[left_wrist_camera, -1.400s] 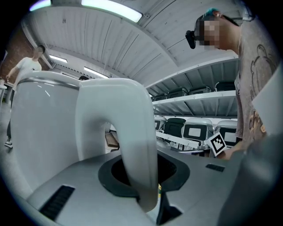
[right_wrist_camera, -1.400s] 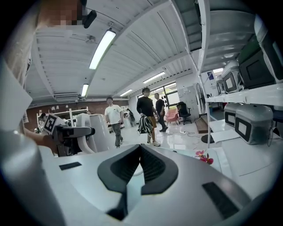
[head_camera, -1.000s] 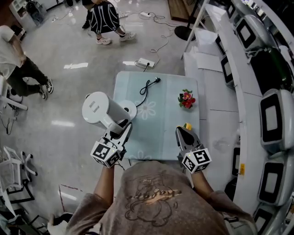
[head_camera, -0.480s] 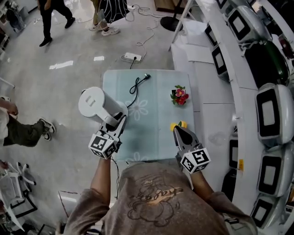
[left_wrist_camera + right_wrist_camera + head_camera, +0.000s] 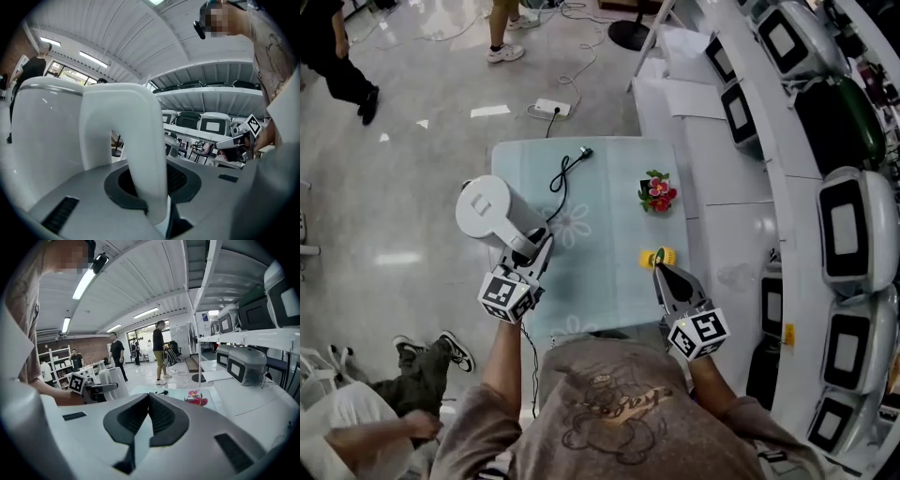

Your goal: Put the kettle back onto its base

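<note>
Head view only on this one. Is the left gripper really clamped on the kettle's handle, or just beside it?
Observer: Clamped. In its own view, the left gripper has its jaws shut on the handle.
Operator: Anything in the right gripper?
Observer: No. The right gripper shows, in its own view, jaws together with nothing between them.
Operator: Is the kettle tilted?
Observer: The right gripper view shows the kettle upright; its bottom is hidden there.

Red flowers (image 5: 656,190), yellow object (image 5: 657,257) on table (image 5: 614,277)
</note>
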`<state>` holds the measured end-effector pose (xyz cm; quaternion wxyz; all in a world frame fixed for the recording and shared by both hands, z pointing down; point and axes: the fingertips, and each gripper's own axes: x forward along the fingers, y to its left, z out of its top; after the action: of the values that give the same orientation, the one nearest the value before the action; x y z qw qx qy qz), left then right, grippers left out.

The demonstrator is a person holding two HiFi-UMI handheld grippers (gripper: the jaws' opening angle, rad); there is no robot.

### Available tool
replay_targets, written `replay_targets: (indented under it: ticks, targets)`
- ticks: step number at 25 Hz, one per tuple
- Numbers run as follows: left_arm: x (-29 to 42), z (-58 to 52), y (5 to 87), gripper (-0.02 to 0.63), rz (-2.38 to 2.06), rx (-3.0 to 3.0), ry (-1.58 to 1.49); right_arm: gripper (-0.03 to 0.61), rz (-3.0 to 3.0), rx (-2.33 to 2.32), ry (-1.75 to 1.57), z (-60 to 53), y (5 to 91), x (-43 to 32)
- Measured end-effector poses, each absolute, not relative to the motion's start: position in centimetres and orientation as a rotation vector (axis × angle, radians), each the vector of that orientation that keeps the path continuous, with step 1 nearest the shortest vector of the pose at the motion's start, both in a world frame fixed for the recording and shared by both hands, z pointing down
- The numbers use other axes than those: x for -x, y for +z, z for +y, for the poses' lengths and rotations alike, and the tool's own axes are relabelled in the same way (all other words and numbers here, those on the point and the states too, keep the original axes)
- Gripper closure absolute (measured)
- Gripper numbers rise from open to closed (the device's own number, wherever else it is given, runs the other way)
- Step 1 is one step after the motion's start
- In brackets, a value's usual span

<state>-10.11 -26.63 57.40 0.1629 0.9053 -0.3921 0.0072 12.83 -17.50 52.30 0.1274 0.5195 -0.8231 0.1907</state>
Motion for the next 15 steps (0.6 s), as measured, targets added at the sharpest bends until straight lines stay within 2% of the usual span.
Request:
replay_targets:
  ticks: [15]
  targets:
    - [9.3, -26.2, 59.5, 0.517, -1.083, -2.618, 0.105, 0.578, -2.356, -1.499, 0.589, -17.5, 53.7, -12.8]
